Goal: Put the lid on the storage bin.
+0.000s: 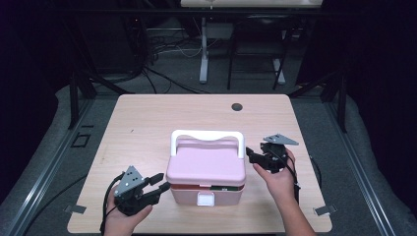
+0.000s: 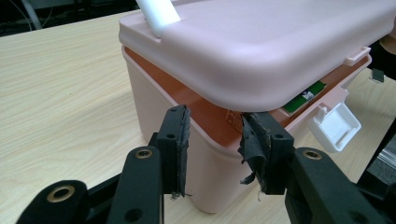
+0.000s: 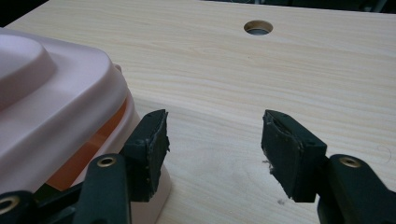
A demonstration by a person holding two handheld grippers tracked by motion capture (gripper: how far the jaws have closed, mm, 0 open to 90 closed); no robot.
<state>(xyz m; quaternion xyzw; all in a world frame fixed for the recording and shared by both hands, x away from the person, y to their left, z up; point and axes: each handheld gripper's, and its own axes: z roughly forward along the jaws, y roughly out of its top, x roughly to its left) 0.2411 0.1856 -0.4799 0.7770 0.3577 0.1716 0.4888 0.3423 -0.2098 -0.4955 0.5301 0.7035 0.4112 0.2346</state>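
High view: a pink box (image 1: 205,172) with a white handle (image 1: 207,136) stands on the near half of the table (image 1: 147,118), its white latch (image 1: 205,198) facing the person. The lid (image 1: 206,164) sits slightly raised, and a dark gap shows under its front edge. The left gripper (image 1: 160,184) is at the box's near left corner, jaws apart. The right gripper (image 1: 250,153) is just beside the box's right side, near the handle's end, jaws apart. A round hole (image 1: 237,106) lies in the table, well beyond the box.

Left gripper view: the jaws stand apart on either side of the box's corner, just under the lid's overhang; whether the pads (image 2: 176,140) touch the wall cannot be told. An orange inner rim (image 2: 187,102) shows between lid and body, and a green item (image 2: 306,96) peeks out near the hanging, undone latch.

Right gripper view: the jaws are wide apart and hold nothing; one pad (image 3: 149,149) is right against the box's side below the lid, the other is over bare table
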